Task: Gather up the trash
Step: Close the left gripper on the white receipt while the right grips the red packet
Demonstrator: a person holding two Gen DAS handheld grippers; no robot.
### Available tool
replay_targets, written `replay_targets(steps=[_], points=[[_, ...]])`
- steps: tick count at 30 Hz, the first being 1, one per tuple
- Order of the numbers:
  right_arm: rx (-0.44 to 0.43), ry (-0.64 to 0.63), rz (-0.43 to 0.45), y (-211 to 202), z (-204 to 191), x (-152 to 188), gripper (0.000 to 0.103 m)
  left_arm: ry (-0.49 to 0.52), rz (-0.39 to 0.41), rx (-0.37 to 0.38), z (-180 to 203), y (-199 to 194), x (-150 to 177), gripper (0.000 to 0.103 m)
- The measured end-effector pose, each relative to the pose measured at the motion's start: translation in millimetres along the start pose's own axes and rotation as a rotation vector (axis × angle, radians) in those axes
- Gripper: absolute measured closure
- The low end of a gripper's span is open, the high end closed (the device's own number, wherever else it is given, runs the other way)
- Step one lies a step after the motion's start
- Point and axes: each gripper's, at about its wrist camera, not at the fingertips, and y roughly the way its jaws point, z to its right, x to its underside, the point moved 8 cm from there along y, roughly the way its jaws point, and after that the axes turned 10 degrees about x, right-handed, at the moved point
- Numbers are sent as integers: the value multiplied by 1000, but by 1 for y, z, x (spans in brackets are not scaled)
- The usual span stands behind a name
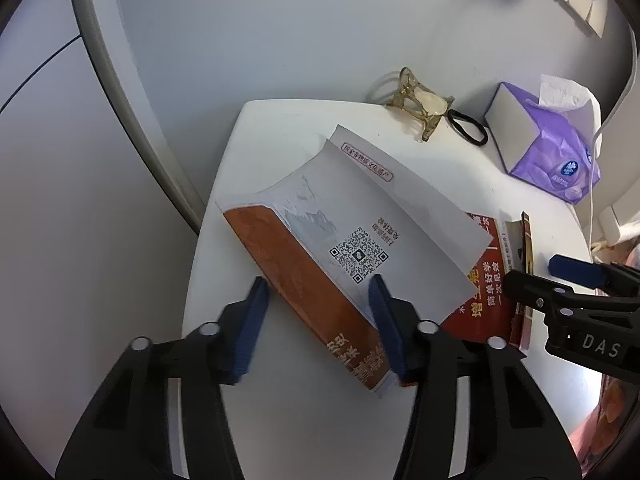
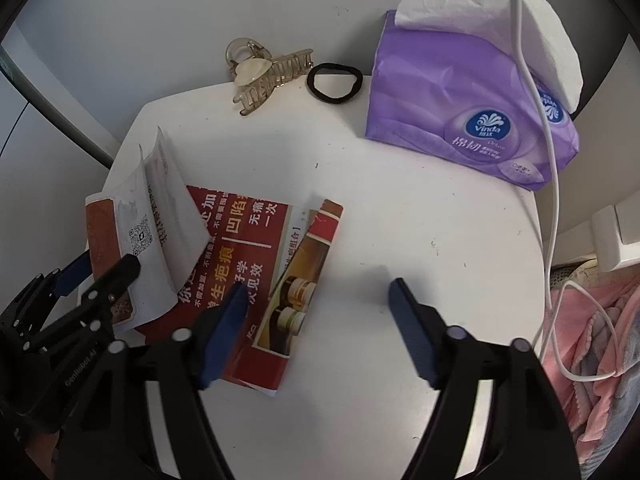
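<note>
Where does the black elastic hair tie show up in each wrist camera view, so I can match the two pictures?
Left wrist view: the black elastic hair tie lies upper right of centre, on the round white table, near its far edge.
Right wrist view: the hair tie sits at upper centre.
Shared landmark: in both views it lies between the translucent amber claw hair clip and the purple tissue pack.

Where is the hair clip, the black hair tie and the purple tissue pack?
hair clip (image 2: 262,76): right wrist view, its pale middle.
black hair tie (image 2: 320,94): right wrist view, its lower-left band.
purple tissue pack (image 2: 452,108): right wrist view, its purple front.
</note>
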Motion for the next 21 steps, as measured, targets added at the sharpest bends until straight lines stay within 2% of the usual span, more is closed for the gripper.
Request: replay_targets(steps=[3,14,17,21], points=[[15,-9,10,-1,-1,3,43,-16,9,7,-2,-2,0,57],[33,-10,30,-4,-2,7,54,-31,32,39,-1,-9,-2,79],[33,-9,33,-5,-1,8,61,-24,37,43,3,-10,-3,85],[14,-10,31,-7,-2,10,75,-15,45,40,6,-12,-6,92]])
